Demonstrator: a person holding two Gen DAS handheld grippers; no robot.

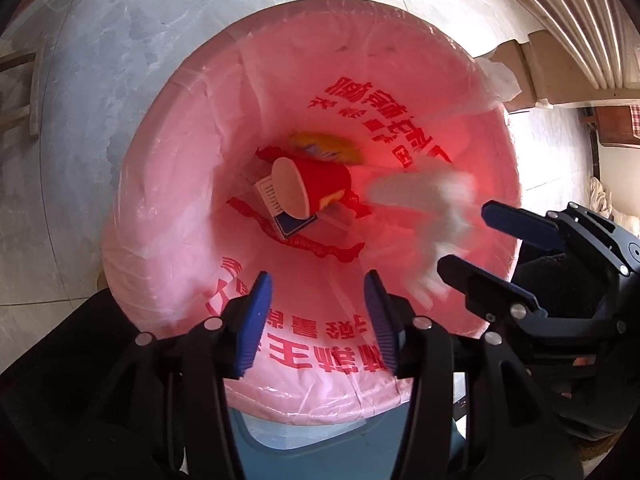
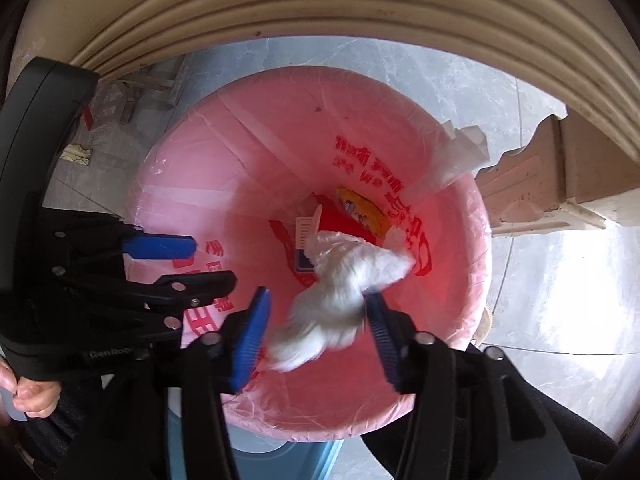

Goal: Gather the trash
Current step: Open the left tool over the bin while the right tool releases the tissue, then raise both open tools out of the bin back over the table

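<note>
Both my claws point down over the pink-lined trash bin (image 1: 168, 216). My left gripper (image 1: 318, 322) stands apart with nothing between its pads. My right gripper (image 2: 320, 332) is apart too; the crumpled white tissue (image 2: 340, 280) hangs blurred between its pads, touching at most the right one. Below lie a red paper cup (image 1: 312, 188), a small carton (image 1: 280, 216) and a yellow wrapper (image 2: 362, 210).

Bright daylight glares white off the floor (image 2: 560, 280) at right; the liner (image 1: 180, 200) glows red inside. The tissue (image 2: 340, 280) is motion-blurred, and fisheye bends edges.
</note>
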